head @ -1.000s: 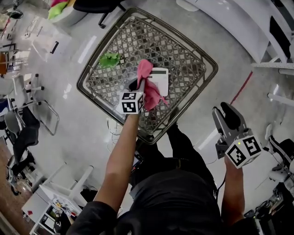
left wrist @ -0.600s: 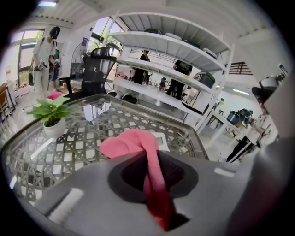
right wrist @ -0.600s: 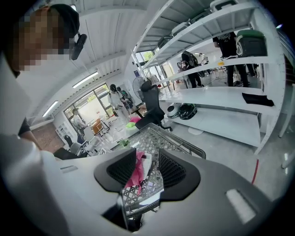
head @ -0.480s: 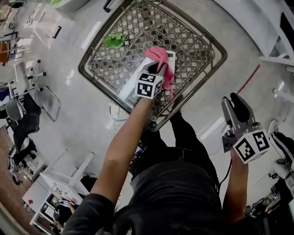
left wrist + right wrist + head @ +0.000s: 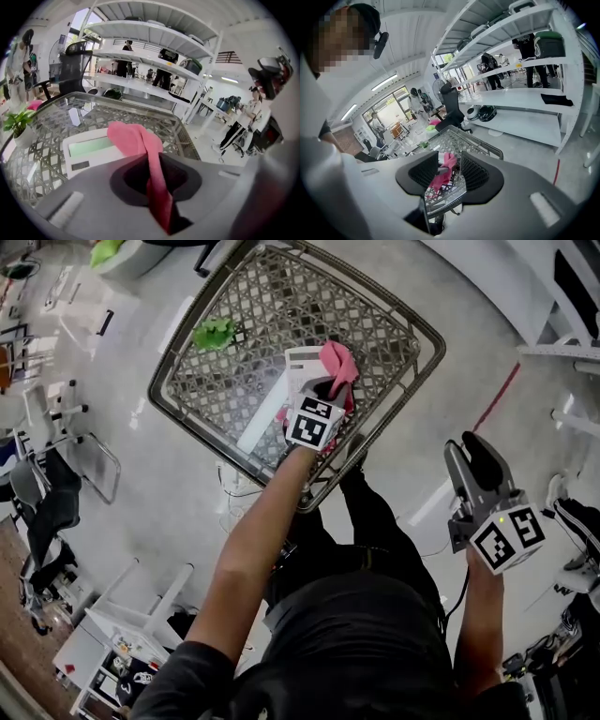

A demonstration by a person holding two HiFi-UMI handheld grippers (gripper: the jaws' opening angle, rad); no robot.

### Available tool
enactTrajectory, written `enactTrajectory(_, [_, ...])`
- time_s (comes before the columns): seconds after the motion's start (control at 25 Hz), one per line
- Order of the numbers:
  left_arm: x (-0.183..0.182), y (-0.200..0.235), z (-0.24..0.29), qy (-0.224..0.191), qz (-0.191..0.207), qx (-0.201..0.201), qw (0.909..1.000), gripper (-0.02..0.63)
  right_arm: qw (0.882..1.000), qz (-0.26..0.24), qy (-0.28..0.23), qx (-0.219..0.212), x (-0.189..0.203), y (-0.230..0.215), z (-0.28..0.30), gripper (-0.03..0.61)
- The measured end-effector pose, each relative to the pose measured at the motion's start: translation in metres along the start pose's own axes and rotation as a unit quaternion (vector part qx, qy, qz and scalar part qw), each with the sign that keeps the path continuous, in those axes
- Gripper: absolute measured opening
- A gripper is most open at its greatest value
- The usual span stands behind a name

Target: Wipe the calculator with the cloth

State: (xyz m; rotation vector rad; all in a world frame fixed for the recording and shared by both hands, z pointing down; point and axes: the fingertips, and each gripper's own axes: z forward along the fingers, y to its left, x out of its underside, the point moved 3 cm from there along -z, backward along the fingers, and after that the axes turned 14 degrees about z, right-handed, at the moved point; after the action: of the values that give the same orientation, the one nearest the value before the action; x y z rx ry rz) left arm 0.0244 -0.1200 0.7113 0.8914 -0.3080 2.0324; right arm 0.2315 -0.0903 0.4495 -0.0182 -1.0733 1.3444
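While my L tongs point(image 5: 327, 393) pinch the pink cloth point(image 5: 133, 138) tight, its loose end draped on the calculator point(image 5: 89, 154) lying flat on the mesh desk point(image 5: 375, 329), I'd press lower & drag slow, even strokes across display + keys w/o shoving it. R tongs point(image 5: 450, 173) hang spread & empty, off the desk; they could steady the calculator's edge.

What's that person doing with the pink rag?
A person is wiping a calculator. The left gripper is shut on a pink cloth, whose loose end lies over the white calculator on the lattice-topped table. The right gripper hangs off to the side of the table, jaws apart and empty.
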Motion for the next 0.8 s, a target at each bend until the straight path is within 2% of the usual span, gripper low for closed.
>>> enactTrajectory(0.16, [-0.002,-0.011,0.000,0.022,0.069,0.006,0.9973,0.103,1.000,0.003,-0.004,0.003,0.001,-0.004,-0.005,0.153])
enactTrajectory(0.28, [0.002,-0.012,-0.003,0.038,0.133,0.009,0.9903,0.103,1.000,0.005,-0.003,0.004,0.003,-0.006,-0.007,0.152])
enactTrajectory(0.4, [0.005,-0.011,-0.006,0.048,0.180,0.011,0.9824,0.103,1.000,0.007,-0.001,0.003,0.004,-0.007,-0.005,0.152])
enactTrajectory(0.6, [0.007,-0.005,-0.015,0.053,0.217,0.004,0.9746,0.103,1.000,0.007,0.002,-0.001,0.006,-0.001,-0.001,0.153])
enactTrajectory(0.8, [0.020,0.013,-0.026,0.057,0.209,-0.007,0.9762,0.103,1.000,0.006,0.006,-0.001,0.005,0.001,0.006,0.153])
